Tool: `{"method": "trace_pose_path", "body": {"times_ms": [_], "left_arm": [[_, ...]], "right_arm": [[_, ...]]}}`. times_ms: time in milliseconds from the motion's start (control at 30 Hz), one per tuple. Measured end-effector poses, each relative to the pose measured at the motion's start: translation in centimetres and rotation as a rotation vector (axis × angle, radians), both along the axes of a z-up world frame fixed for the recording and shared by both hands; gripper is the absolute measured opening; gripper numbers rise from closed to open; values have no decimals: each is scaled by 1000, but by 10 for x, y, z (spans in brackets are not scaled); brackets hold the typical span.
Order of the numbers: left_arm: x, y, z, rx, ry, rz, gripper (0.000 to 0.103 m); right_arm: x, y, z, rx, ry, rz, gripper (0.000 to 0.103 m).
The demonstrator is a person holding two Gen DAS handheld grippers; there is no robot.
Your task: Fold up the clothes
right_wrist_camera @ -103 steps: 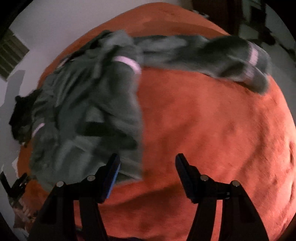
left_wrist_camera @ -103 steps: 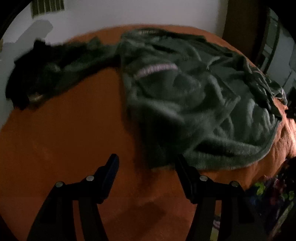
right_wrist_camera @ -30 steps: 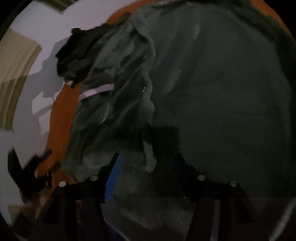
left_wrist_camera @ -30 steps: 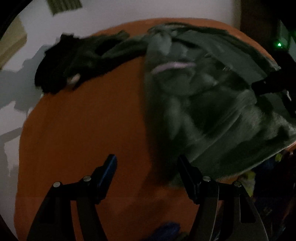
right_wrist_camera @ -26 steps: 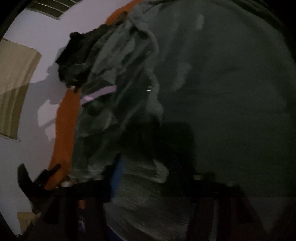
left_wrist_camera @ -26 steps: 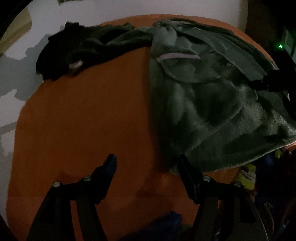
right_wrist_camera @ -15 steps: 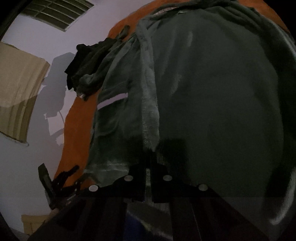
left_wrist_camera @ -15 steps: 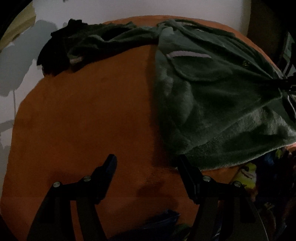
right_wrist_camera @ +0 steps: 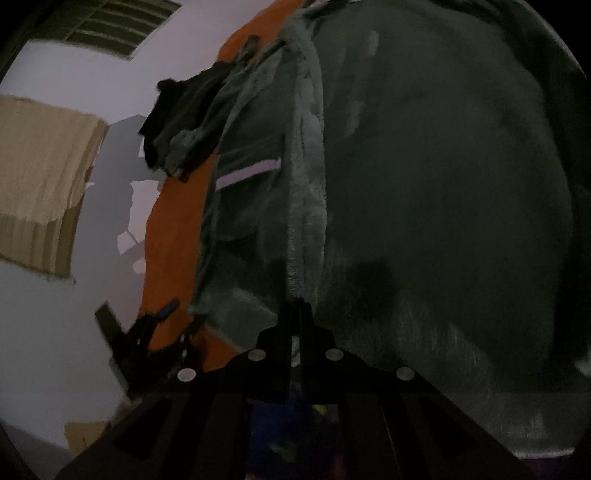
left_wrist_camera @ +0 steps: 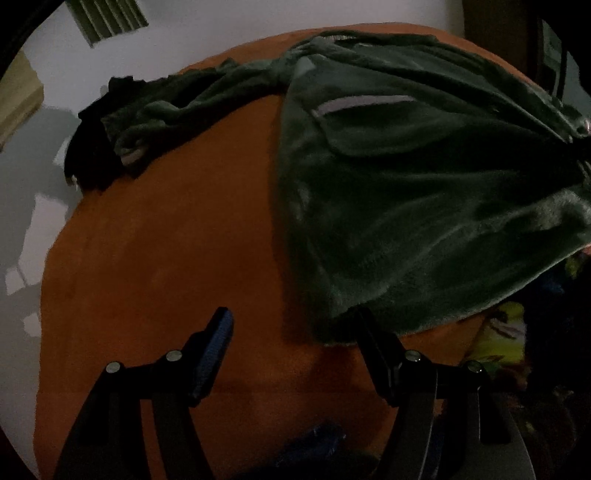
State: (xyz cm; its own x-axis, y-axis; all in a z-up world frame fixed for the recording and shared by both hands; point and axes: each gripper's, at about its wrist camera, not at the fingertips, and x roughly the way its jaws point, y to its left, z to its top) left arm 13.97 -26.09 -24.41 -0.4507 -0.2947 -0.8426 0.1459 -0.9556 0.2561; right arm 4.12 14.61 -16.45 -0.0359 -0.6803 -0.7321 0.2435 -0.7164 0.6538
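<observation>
Close to the left camera, the left gripper (left_wrist_camera: 291,328) hangs over the orange bed cover (left_wrist_camera: 166,240) with its two fingers wide apart and nothing between them. Its right finger tip sits just at the near corner of the green fleece jacket (left_wrist_camera: 406,206), and I cannot tell if it touches the cloth.

Close to the right camera, the right gripper (right_wrist_camera: 294,308) has its two fingers pressed together on the fuzzy front edge of the jacket (right_wrist_camera: 443,184). That edge runs straight up and away from the fingers like a long strip.

The jacket lies on the right half of the bed in the left view, with its bottom hem near us and its collar end far away, so it runs long from near to far. A pale stripe (left_wrist_camera: 364,102) crosses a pocket on its chest. One sleeve (left_wrist_camera: 192,99) stretches out to the left from the far end (it lies bunched and wrinkled). At the sleeve's tip sits a small black heap of cloth (left_wrist_camera: 88,155) at the bed's edge.

Behind the bed is a white wall with a vent (left_wrist_camera: 107,18).
</observation>
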Motion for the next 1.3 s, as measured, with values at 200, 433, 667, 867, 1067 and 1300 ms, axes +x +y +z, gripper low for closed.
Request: {"method": "trace_pose_path", "body": {"times_ms": [200, 433, 667, 867, 1067, 1300], "left_arm": [[-6, -35, -4, 69, 52, 174, 69], [19, -93, -5, 367, 157, 390, 71], [28, -83, -6, 385, 170, 376, 72], [57, -81, 16, 459, 218, 405, 72], [58, -105, 22, 591, 241, 493, 72], [19, -121, -6, 915, 179, 547, 72]], "right_arm": [[23, 11, -25, 50, -60, 35, 3], [19, 24, -27, 1, -40, -29, 3], [29, 17, -61, 73, -69, 8, 3], [26, 31, -68, 21, -103, -63, 3], [24, 34, -66, -41, -130, -80, 21], [25, 27, -61, -100, -149, -59, 69]]}}
